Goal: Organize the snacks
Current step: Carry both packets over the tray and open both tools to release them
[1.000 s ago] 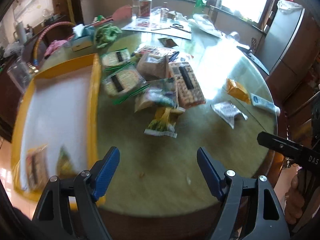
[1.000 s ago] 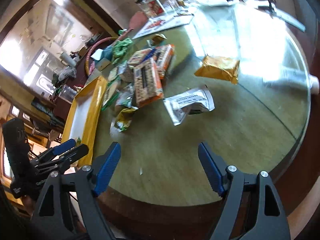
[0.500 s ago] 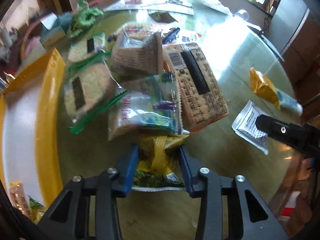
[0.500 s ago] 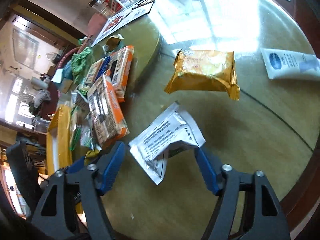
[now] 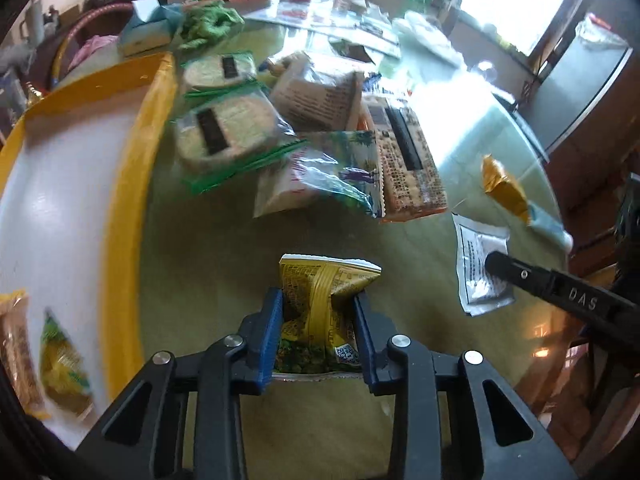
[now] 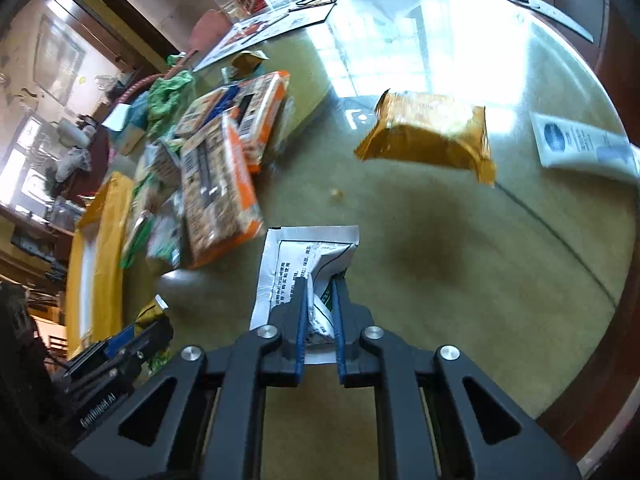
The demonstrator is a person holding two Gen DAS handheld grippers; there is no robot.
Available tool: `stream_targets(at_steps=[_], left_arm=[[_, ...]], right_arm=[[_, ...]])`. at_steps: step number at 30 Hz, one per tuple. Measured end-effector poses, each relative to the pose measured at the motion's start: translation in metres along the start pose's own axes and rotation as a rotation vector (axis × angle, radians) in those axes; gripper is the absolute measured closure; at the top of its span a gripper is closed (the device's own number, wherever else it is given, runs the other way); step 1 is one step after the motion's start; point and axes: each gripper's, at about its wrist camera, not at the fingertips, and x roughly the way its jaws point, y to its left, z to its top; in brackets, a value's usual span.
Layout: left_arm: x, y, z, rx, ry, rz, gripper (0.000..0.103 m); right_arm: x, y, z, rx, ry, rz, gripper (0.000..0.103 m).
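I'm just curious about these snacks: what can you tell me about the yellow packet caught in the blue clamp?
The yellow snack packet is a small crinkly foil-like pouch with dark print, green peas pictured low down and a QR code. The left gripper pinches it from both sides, buckling its middle into a fold. Its sealed top edge points away toward the snack pile, over the greenish table.

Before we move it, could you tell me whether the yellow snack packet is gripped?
Gripped: the left gripper is shut on the yellow packet, creasing it.

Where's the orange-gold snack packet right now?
The orange-gold snack packet lies on the glass tabletop, upper right in the right wrist view, beyond the white sachet and left of the white tube.
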Motion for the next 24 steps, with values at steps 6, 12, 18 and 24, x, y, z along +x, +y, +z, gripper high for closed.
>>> stream_targets(at_steps=[6, 12, 18, 24], left_arm=[[-0.05, 0.008, -0.013, -0.028, -0.062, 0.042, 0.07], [-0.105, 0.028, -0.027, -0.049, -0.141, 0.143, 0.07], [-0.137, 0.061, -0.042, -0.086, -0.186, 0.231, 0.07], [-0.151, 0.08, -0.05, -0.107, -0.215, 0.287, 0.07]], right_arm=[[-0.035, 0.022, -0.026, -0.056, -0.045, 0.093, 0.094], [-0.075, 0.076, -0.042, -0.188, -0.115, 0.179, 0.096], [-0.088, 0.127, -0.053, -0.286, -0.123, 0.242, 0.096], [-0.087, 0.163, -0.068, -0.366, -0.117, 0.269, 0.098]])
